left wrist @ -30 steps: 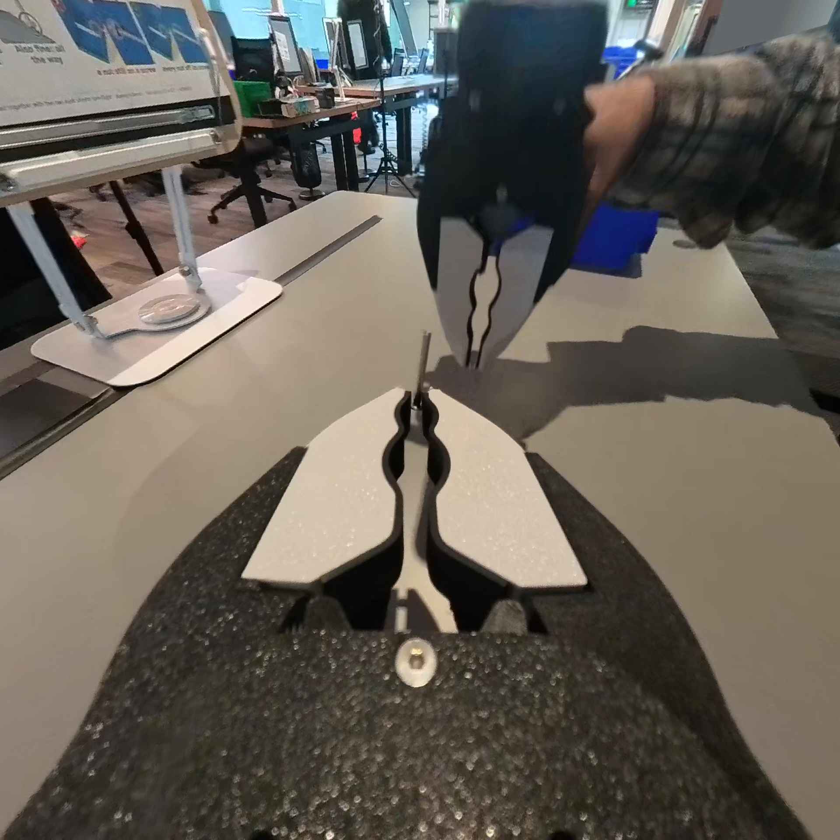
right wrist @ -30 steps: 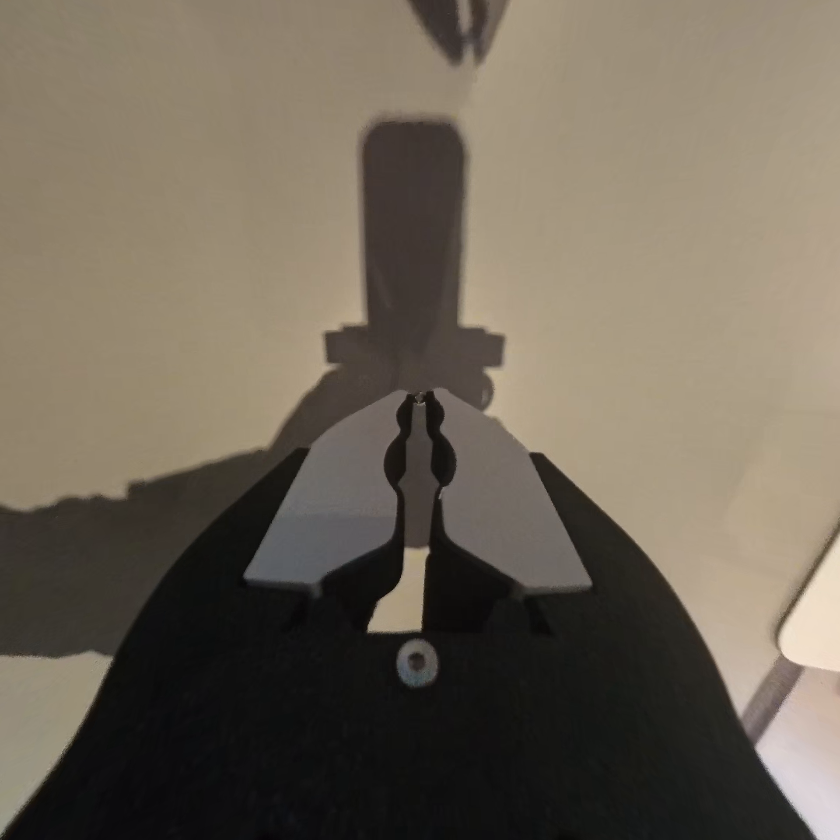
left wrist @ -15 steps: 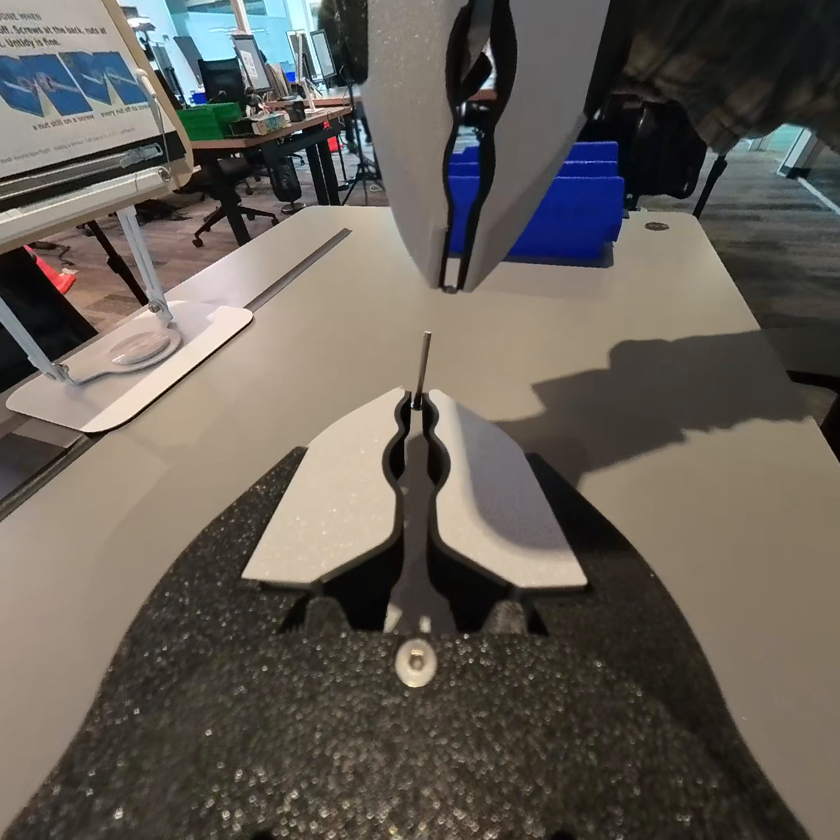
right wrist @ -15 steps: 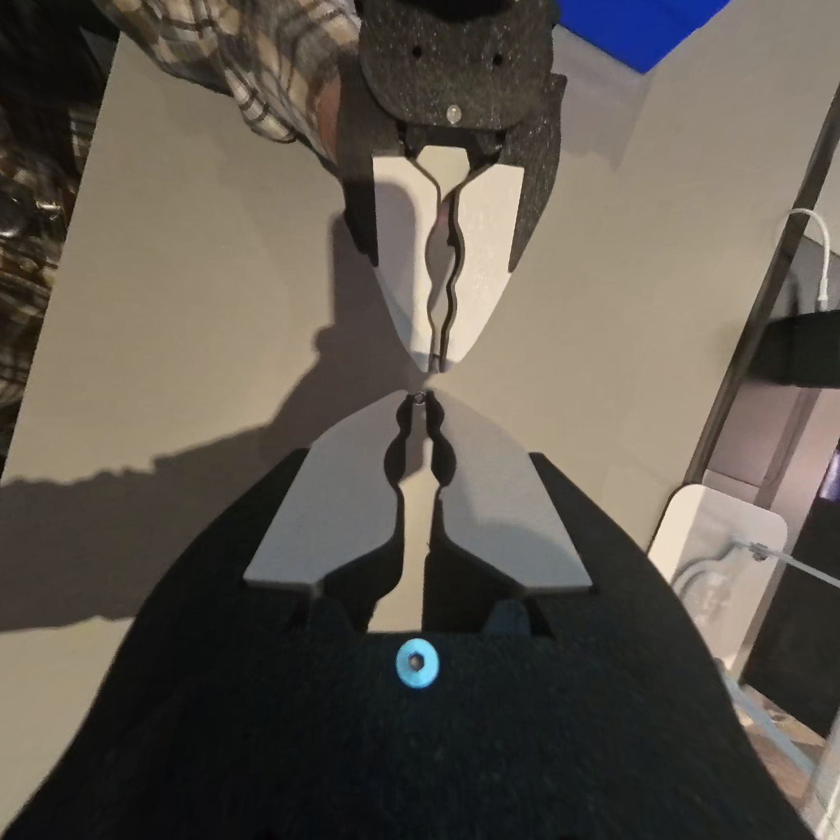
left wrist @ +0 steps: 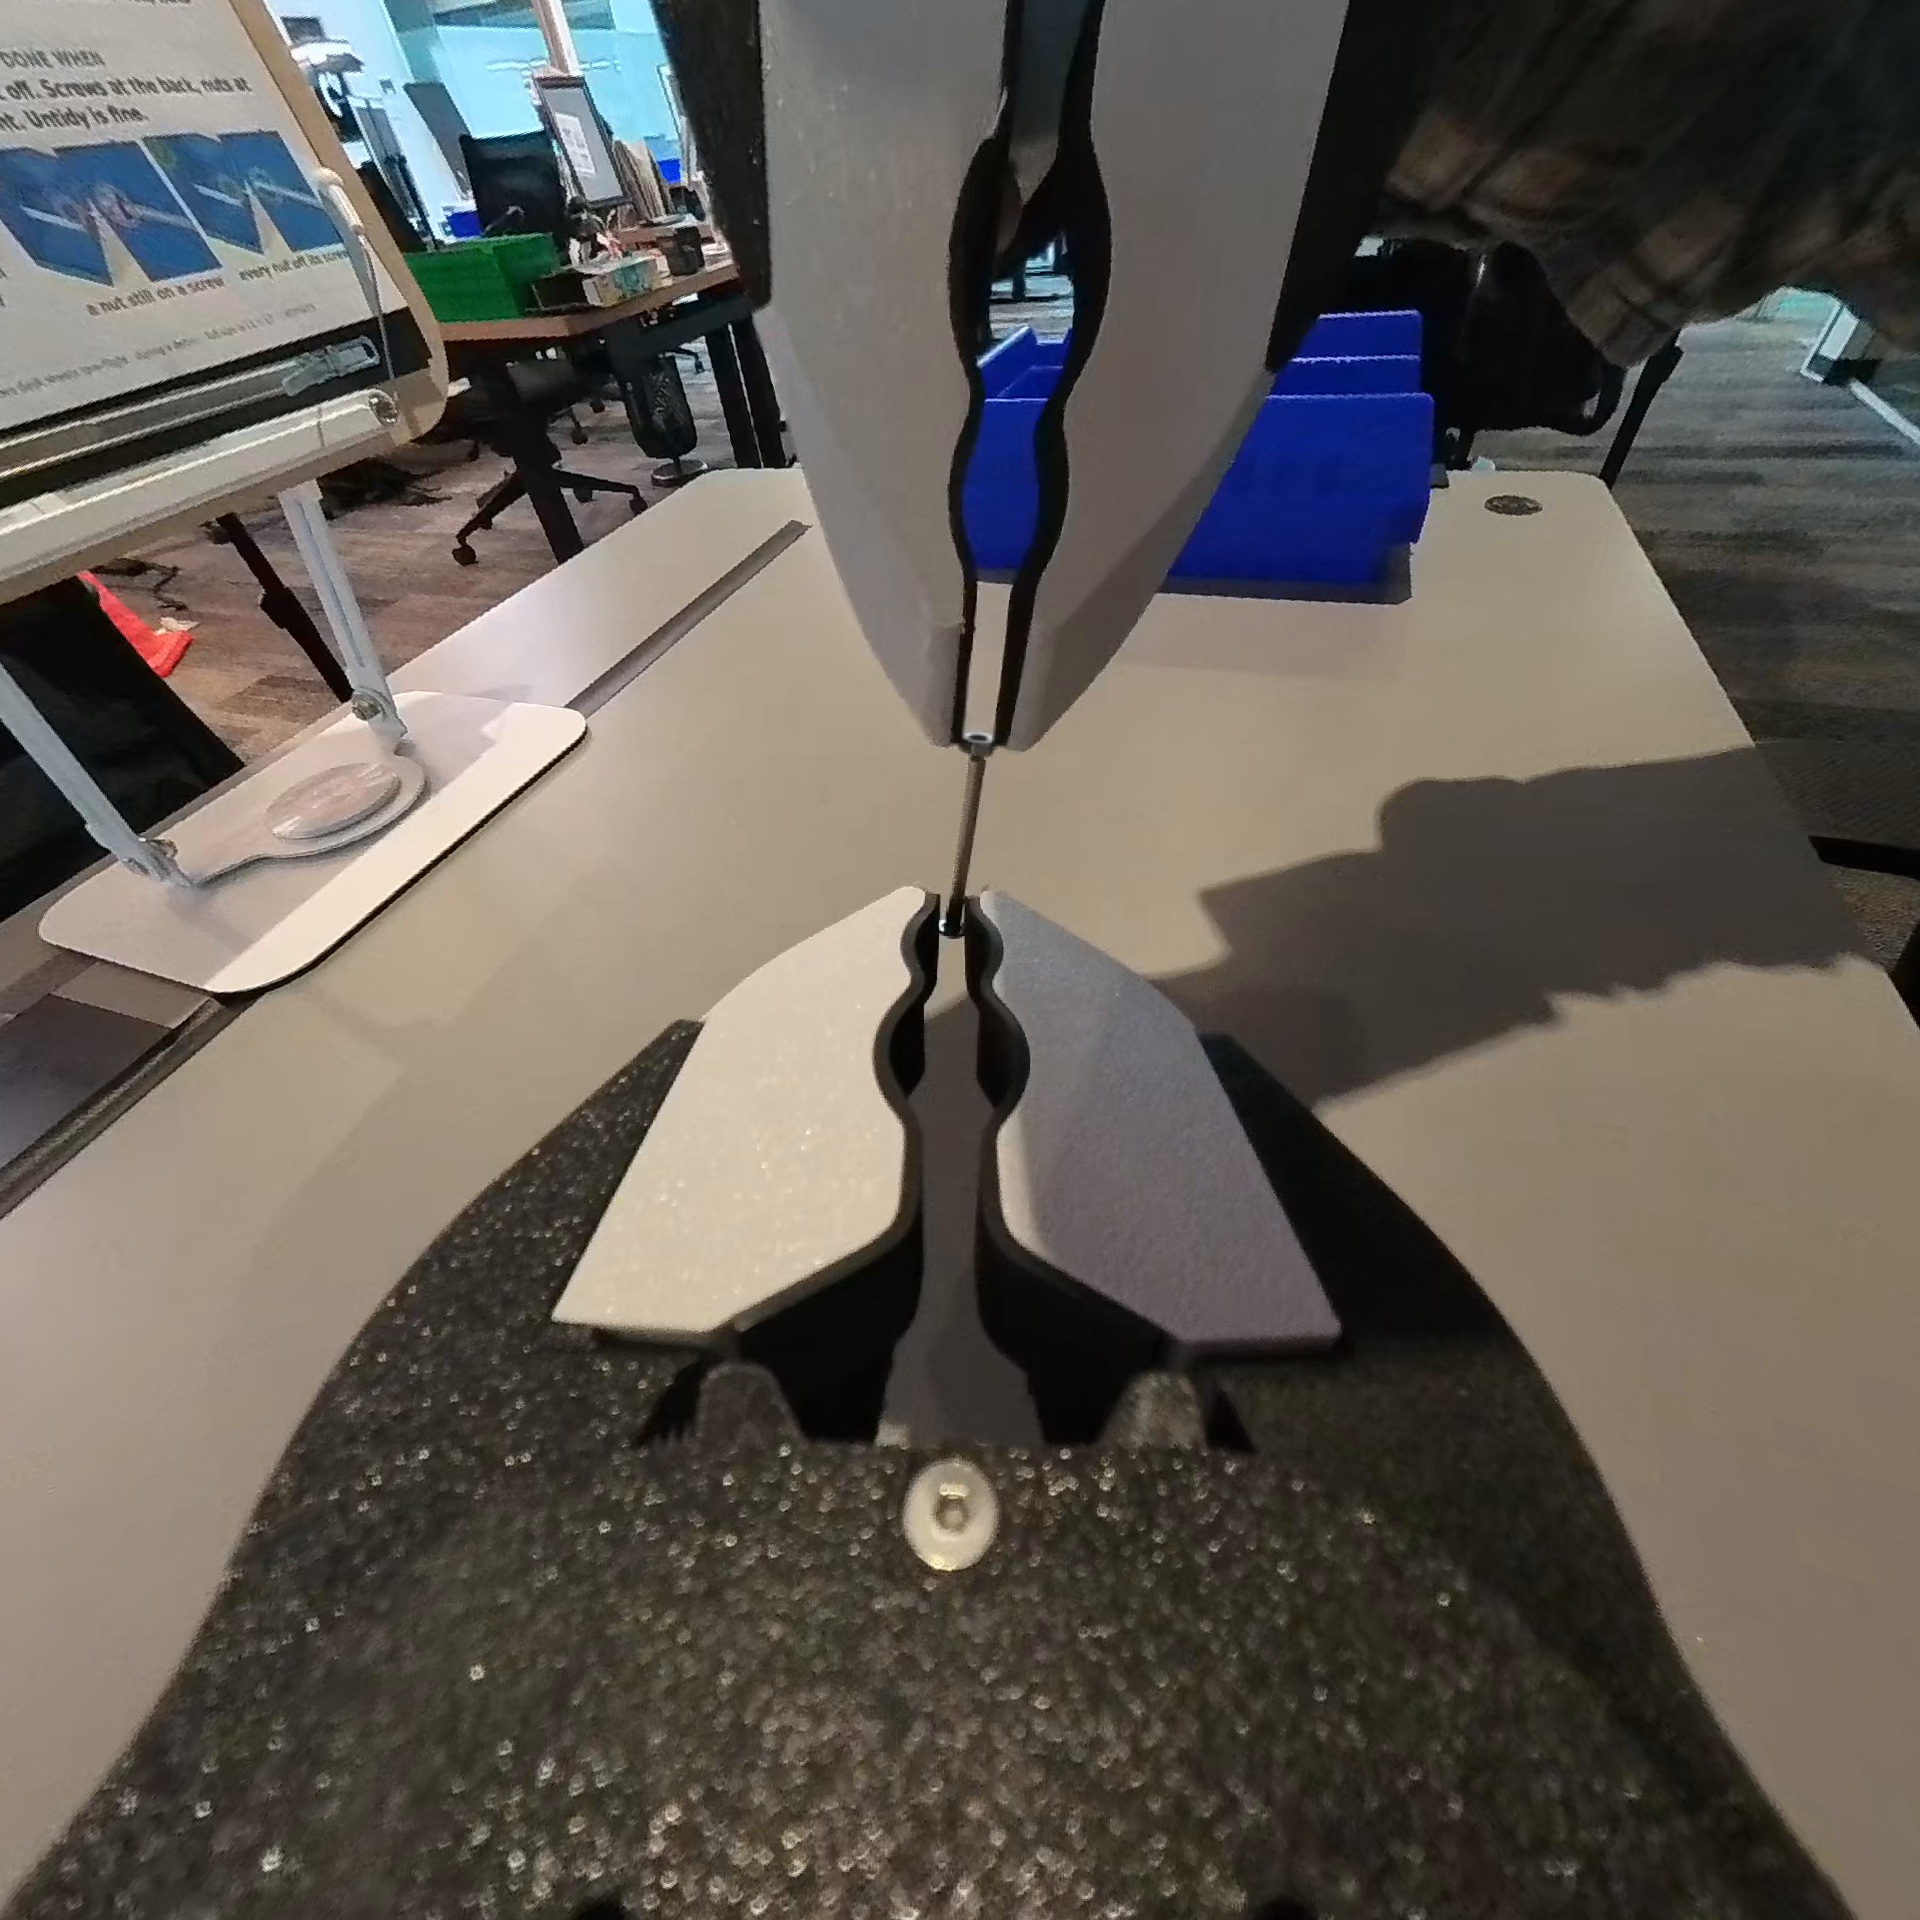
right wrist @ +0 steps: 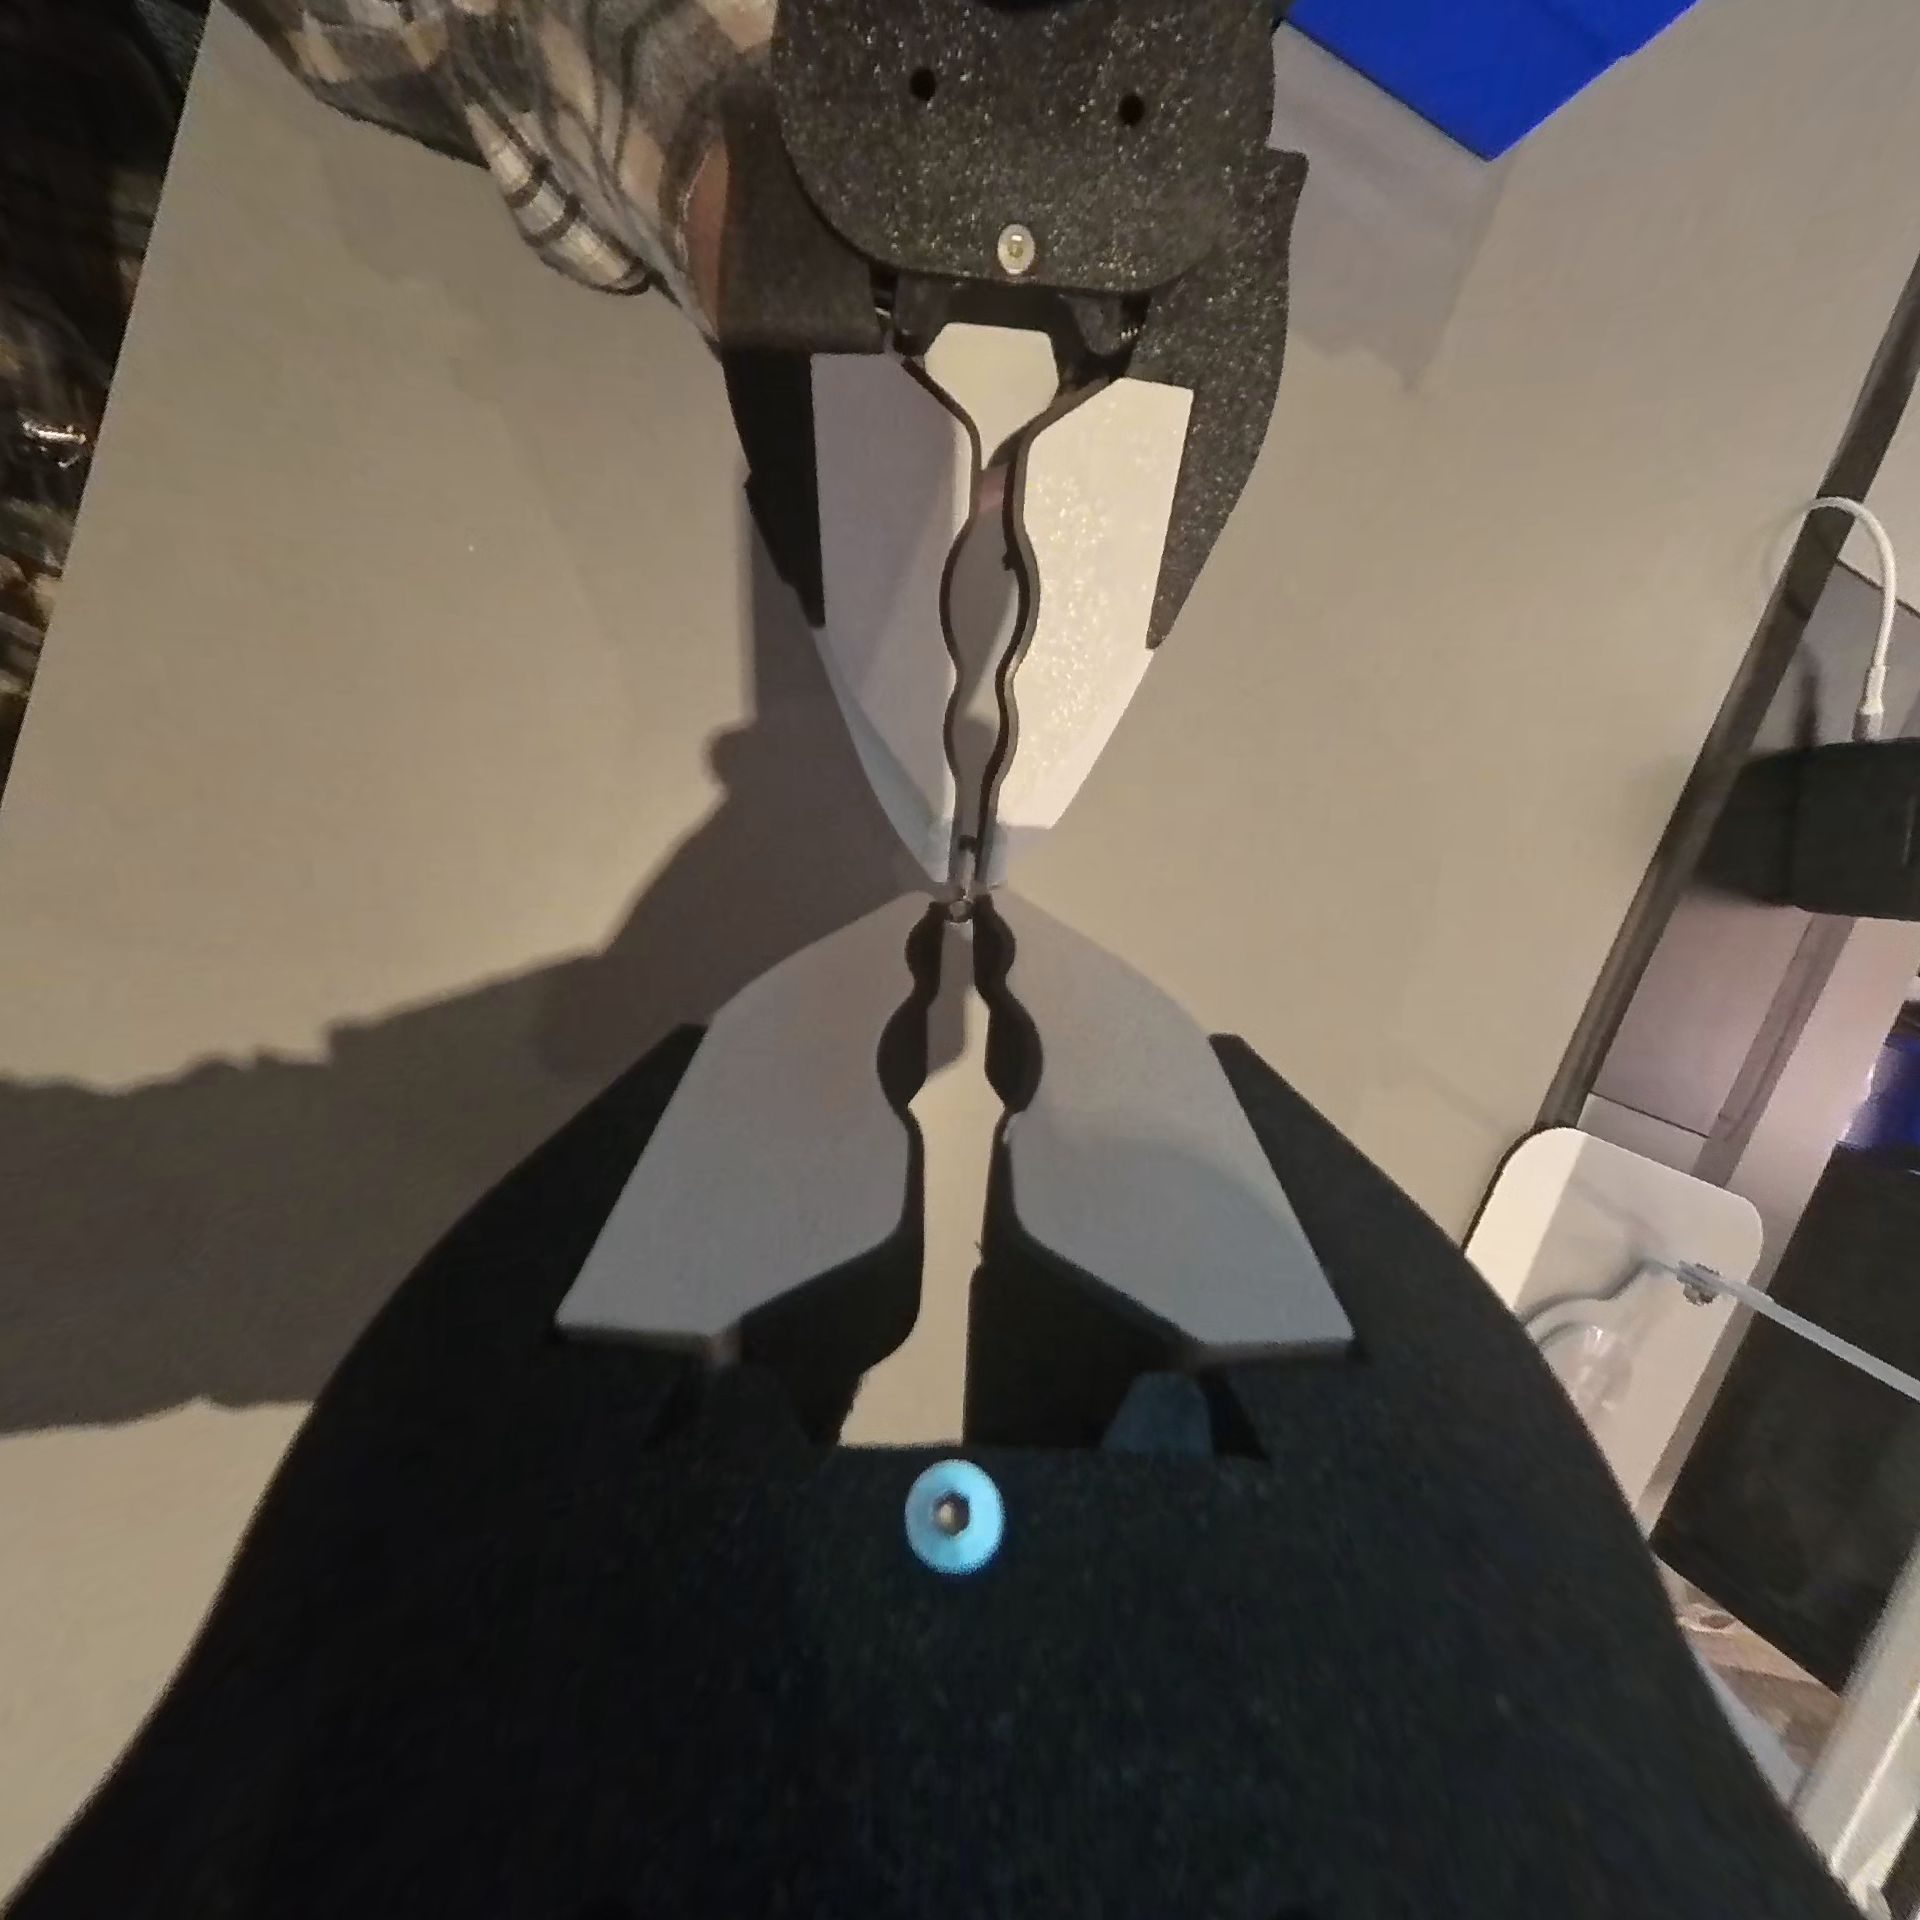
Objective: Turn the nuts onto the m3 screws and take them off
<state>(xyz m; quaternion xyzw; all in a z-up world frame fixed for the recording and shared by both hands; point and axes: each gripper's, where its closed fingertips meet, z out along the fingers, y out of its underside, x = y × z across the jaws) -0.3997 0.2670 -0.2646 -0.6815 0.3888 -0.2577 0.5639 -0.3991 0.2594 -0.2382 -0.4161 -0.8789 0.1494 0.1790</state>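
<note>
My left gripper (left wrist: 948, 906) is shut on the head end of a thin m3 screw (left wrist: 966, 831) and holds it upright above the grey table (left wrist: 1455, 1351). My right gripper (left wrist: 978, 729) hangs point-down over it, shut on a small nut (left wrist: 978, 740) that meets the screw's top end. In the right wrist view, the right gripper (right wrist: 956, 921) pinches the nut (right wrist: 957, 911) at its tips. The left gripper (right wrist: 971, 868) points at it tip to tip from the far side. The screw is seen end-on there and mostly hidden.
A document stand with a white base plate (left wrist: 312, 831) stands at the table's left, and it also shows in the right wrist view (right wrist: 1621, 1288). Blue bins (left wrist: 1299, 488) sit at the table's far edge. A plaid sleeve (left wrist: 1610, 156) reaches in from the upper right. Left and right tips are no more than a few centimetres apart.
My right gripper rose from the table beyond the screw, swung over it and came down, so the nut now meets the screw's tip. My left gripper kept the screw upright.
</note>
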